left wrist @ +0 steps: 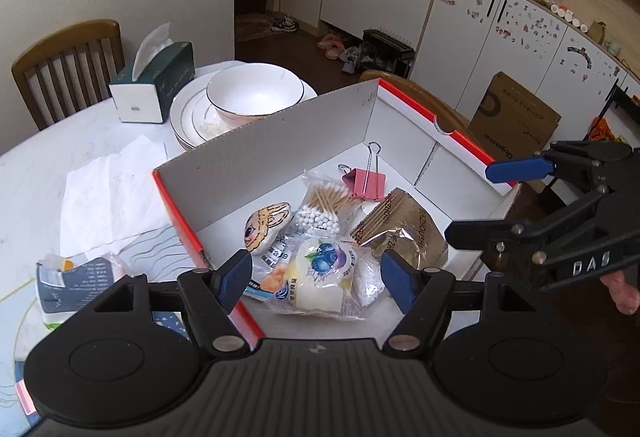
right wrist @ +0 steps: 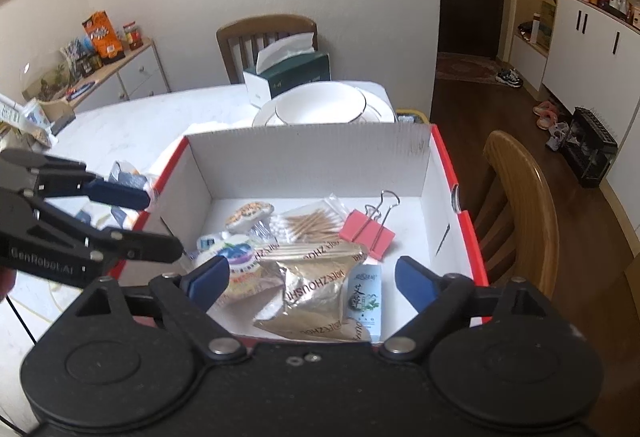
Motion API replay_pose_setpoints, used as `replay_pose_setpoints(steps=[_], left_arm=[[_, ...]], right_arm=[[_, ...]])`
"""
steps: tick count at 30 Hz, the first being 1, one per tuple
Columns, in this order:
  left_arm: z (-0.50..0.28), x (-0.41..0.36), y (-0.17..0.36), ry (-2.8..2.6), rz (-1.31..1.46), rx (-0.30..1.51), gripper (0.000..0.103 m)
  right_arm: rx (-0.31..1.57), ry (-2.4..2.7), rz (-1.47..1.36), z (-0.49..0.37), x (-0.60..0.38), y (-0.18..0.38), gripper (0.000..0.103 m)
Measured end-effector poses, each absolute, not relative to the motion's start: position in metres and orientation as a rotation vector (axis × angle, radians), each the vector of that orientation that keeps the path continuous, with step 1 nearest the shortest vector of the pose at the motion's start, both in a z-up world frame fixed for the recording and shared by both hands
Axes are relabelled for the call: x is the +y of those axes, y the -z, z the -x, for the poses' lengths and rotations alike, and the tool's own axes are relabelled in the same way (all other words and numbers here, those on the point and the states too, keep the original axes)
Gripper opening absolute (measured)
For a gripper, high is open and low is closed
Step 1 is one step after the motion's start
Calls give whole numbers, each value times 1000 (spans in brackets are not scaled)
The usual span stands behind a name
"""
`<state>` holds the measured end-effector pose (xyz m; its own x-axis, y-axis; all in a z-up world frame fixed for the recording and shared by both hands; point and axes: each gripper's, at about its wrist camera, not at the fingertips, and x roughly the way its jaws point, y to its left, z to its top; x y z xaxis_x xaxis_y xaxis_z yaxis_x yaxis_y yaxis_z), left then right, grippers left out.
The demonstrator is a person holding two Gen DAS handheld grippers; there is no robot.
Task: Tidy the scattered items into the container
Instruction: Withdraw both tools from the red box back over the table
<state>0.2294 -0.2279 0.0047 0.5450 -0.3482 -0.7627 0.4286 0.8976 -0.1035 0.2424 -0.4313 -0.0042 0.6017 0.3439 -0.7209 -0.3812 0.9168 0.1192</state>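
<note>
Both grippers are hovering over the red-edged cardboard box [left wrist: 280,125], and neither is holding anything. The left gripper [left wrist: 316,277] is sitting with its blue pads apart, nothing pressed between them; a blueberry snack packet [left wrist: 320,269] is lying in the box below that gap. The right gripper [right wrist: 312,277] is standing wide open too, pads well clear of the goods beneath it.

Inside the box, the haul is piling up. In the right wrist view, a gold foil packet [right wrist: 316,289] is lying dead centre at the near wall, a small pale-blue sachet [right wrist: 366,301] just beside it at three o'clock. The pink binder clip [right wrist: 368,233] is resting at one o'clock from the foil, the bag of cotton swabs [right wrist: 304,225] at twelve, and a flat cartoon-face piece [right wrist: 248,215] at eleven.

Outside the box, in the left wrist view, a crumpled packet [left wrist: 68,277] is lying on the white table [left wrist: 40,177] at nine o'clock from the left gripper, with white paper [left wrist: 112,197] just behind it. A bowl on stacked plates [left wrist: 252,93] and a tissue box [left wrist: 156,85] are standing beyond the box's far wall.
</note>
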Motion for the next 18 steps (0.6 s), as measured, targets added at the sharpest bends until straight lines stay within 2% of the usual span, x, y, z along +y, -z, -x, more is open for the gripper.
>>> replay_pose_setpoints(steps=[10, 13, 15, 18], left_arm=[[-208, -199, -9, 474, -100, 833, 84], [-204, -184, -8, 478, -77, 828, 90], [-200, -174, -7, 478, -65, 821, 99], [-194, -158, -6, 484, -55, 815, 101]], right_arm=[[772, -372, 3, -227, -410, -7, 94], [762, -356, 9, -220, -396, -9, 95], [757, -347, 15, -216, -387, -10, 95], [754, -338, 15, -211, -371, -11, 96]])
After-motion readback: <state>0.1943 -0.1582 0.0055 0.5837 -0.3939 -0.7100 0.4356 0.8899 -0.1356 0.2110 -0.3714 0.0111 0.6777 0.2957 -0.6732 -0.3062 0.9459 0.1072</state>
